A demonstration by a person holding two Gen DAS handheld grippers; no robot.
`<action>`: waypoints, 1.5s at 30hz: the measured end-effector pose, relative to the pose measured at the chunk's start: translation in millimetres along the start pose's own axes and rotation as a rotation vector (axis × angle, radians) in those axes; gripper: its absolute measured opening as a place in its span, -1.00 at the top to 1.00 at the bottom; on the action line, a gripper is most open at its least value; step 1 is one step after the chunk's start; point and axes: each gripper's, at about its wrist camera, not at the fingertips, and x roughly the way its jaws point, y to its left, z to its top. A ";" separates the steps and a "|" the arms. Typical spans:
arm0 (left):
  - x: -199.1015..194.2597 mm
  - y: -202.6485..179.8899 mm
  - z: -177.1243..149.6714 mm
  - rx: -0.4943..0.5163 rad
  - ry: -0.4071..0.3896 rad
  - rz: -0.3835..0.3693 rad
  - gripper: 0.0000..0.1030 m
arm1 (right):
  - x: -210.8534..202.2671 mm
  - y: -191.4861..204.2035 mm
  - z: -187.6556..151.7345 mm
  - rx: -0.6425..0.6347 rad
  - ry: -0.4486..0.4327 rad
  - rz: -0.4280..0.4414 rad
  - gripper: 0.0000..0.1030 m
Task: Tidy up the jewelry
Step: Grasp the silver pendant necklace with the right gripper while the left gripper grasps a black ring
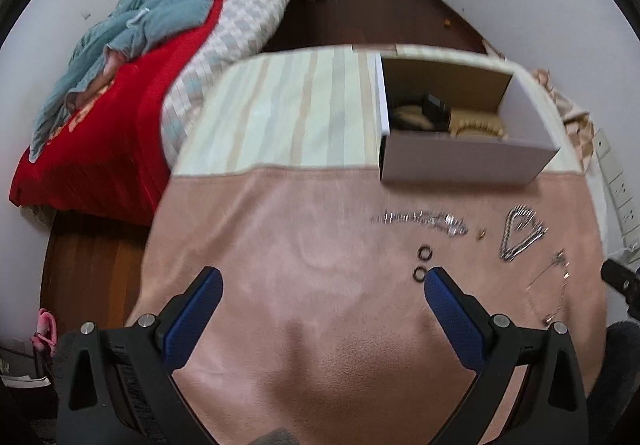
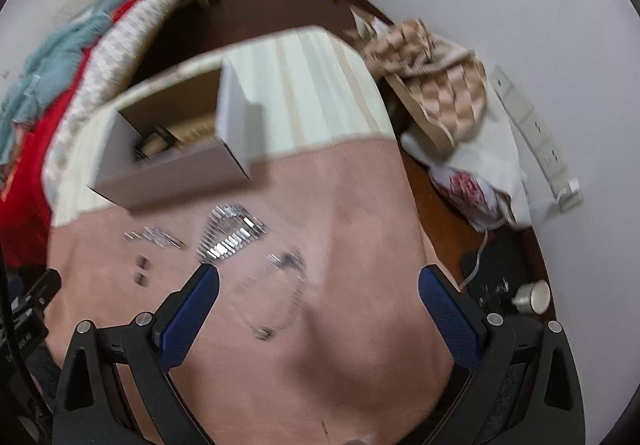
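Right wrist view: the right claw (image 2: 319,299) hangs spread above a thin, limp chain necklace (image 2: 280,299); pinching its clasp looks safest.

The pink cloth (image 1: 320,229) looks soft, matt and suede-like; on it, just before the matt white cardboard box (image 1: 460,161) with its brown raw inside, lie glittering metal chains (image 1: 520,237) and two dull dark rings (image 1: 423,263); gripper pads (image 1: 196,317) are textured blue rubber.
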 end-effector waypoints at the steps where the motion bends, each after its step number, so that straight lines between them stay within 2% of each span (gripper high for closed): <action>1: 6.1 -1.0 -3.1 0.004 0.011 0.006 -1.00 | 7.2 -0.9 -4.4 0.003 0.015 0.003 -0.96; 4: 16.4 0.1 -7.8 0.006 0.037 0.018 -1.00 | 25.8 4.8 -19.6 -0.009 0.039 0.034 -0.90; 10: 24.8 2.6 -17.0 0.017 0.057 0.038 -1.00 | 41.3 45.6 -46.9 -0.151 0.013 0.064 -0.24; 15: 32.2 2.0 -22.2 0.022 0.078 0.034 -1.00 | 48.0 62.5 -62.5 -0.226 -0.015 0.036 0.19; 16: 34.0 1.5 -23.1 0.023 0.083 0.029 -1.00 | 47.2 64.2 -63.8 -0.234 -0.023 0.029 0.39; 17: 35.7 1.0 -23.4 0.022 0.089 0.024 -1.00 | 47.0 65.0 -64.5 -0.234 -0.027 0.034 0.72; 22: 40.2 -1.7 -22.4 0.007 0.100 -0.023 -1.00 | 28.3 53.0 -54.7 -0.165 -0.092 0.083 0.76; 25: 45.8 -6.6 -19.1 -0.017 0.107 -0.098 -0.99 | 10.5 44.5 -41.0 -0.121 -0.138 0.108 0.76; 29: 53.1 -21.0 -14.2 0.004 0.106 -0.138 -0.96 | 4.0 41.2 -28.0 -0.103 -0.163 0.100 0.76; 34: 59.6 -40.8 -12.7 0.049 0.109 -0.153 -0.43 | 13.3 35.2 -24.9 -0.084 -0.143 0.085 0.76; 35: 59.6 -43.6 -12.7 0.057 0.109 -0.153 -0.22 | 15.4 34.4 -25.3 -0.080 -0.140 0.083 0.76; 37: 59.0 -49.6 -13.0 0.071 0.093 -0.157 -0.02 | 19.0 31.7 -27.2 -0.077 -0.134 0.081 0.76; 38: 57.8 -51.9 -12.2 0.074 0.087 -0.159 0.14 | 20.1 31.4 -27.8 -0.077 -0.133 0.080 0.76; 39: 56.5 -54.7 -11.4 0.082 0.081 -0.168 0.38 | 21.2 31.1 -28.3 -0.076 -0.131 0.079 0.76; 41: 55.2 -59.6 -10.6 0.088 0.076 -0.175 0.64 | 21.6 30.8 -28.2 -0.076 -0.133 0.077 0.76; 44: 52.3 -65.6 -10.7 0.100 0.071 -0.177 0.81 | 21.3 30.7 -27.7 -0.073 -0.134 0.076 0.76; 45: 51.5 -65.9 -10.9 0.101 0.070 -0.181 0.81 | 20.9 30.3 -27.6 -0.072 -0.135 0.076 0.76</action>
